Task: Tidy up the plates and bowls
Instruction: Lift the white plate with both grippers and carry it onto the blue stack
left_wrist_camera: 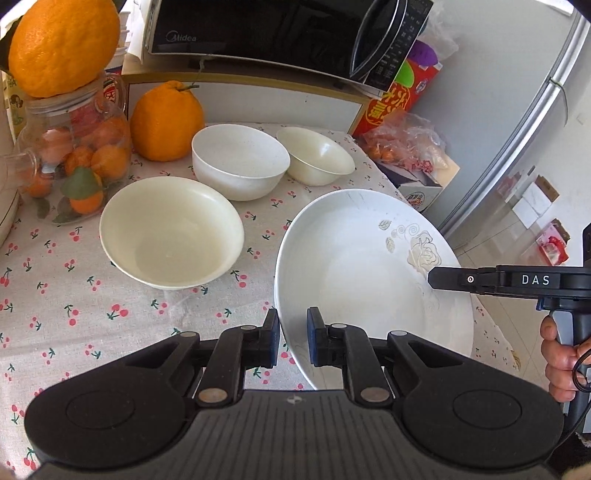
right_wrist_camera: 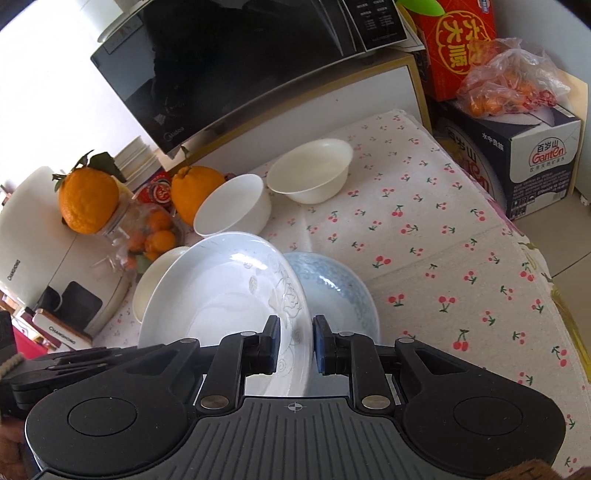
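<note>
Bowls number three on the cherry-print tablecloth [left_wrist_camera: 55,295]: we count a wide cream bowl [left_wrist_camera: 171,230] nearest the left gripper, a deeper white bowl [left_wrist_camera: 240,160] behind it, and a small cream bowl [left_wrist_camera: 316,155] to its right. Plates number two. We hold the white rose-pattern plate [left_wrist_camera: 369,266] between both tools, tilted and lifted off the cloth: the left gripper [left_wrist_camera: 293,338] is clamped on its near rim, and the right gripper [right_wrist_camera: 294,345] is pinched onto its opposite rim, each with the plate's edge pressed between the pads. Under it, seen from the right wrist camera, a blue-patterned plate [right_wrist_camera: 340,291] lies flat on the cloth, partly covered by the raised one.

Around these we count two large oranges: one [left_wrist_camera: 166,122] just behind the bowls, the other [left_wrist_camera: 64,46] perched on top of a glass jar [left_wrist_camera: 74,155] filled with small tangerines. A black microwave [left_wrist_camera: 277,29] stands on a shelf at the back. A red carton [right_wrist_camera: 456,44], a plastic bag of fruit [right_wrist_camera: 513,85] and a dark water case [right_wrist_camera: 524,162] crowd the table's far right side. A white appliance [right_wrist_camera: 33,240] stands at the left. The wide cream bowl sits just beside the lifted plate.
</note>
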Demonstrator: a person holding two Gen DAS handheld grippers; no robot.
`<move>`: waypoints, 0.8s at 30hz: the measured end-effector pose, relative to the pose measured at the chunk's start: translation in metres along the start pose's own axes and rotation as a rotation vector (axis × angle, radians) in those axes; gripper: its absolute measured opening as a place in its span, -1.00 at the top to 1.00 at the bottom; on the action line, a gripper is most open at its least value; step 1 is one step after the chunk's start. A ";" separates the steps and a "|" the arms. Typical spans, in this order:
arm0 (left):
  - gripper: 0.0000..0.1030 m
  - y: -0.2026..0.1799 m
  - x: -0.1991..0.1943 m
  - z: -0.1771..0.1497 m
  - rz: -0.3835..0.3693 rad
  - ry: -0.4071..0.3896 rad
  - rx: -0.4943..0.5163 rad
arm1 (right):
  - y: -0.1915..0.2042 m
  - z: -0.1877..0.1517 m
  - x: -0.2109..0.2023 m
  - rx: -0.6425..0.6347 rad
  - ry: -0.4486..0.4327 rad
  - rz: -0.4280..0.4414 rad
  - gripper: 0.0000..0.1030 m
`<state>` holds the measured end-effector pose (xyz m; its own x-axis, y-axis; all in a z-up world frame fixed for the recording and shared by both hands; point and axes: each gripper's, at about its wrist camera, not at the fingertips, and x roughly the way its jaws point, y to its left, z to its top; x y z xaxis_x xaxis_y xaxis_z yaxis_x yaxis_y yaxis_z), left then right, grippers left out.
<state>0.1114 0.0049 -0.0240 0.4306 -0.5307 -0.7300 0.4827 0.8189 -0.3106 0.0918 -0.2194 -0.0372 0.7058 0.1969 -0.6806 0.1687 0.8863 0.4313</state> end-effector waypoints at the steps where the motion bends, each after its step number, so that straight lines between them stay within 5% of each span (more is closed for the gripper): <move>1: 0.74 -0.003 0.002 0.000 0.007 0.001 0.005 | -0.002 0.000 0.001 0.003 0.002 -0.009 0.63; 24: 0.78 -0.044 0.021 -0.006 0.245 -0.018 0.208 | -0.006 0.000 0.012 -0.084 0.000 -0.125 0.63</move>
<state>0.0945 -0.0411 -0.0294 0.5661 -0.3286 -0.7561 0.5077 0.8615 0.0057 0.0992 -0.2228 -0.0479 0.6831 0.0828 -0.7256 0.1974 0.9357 0.2926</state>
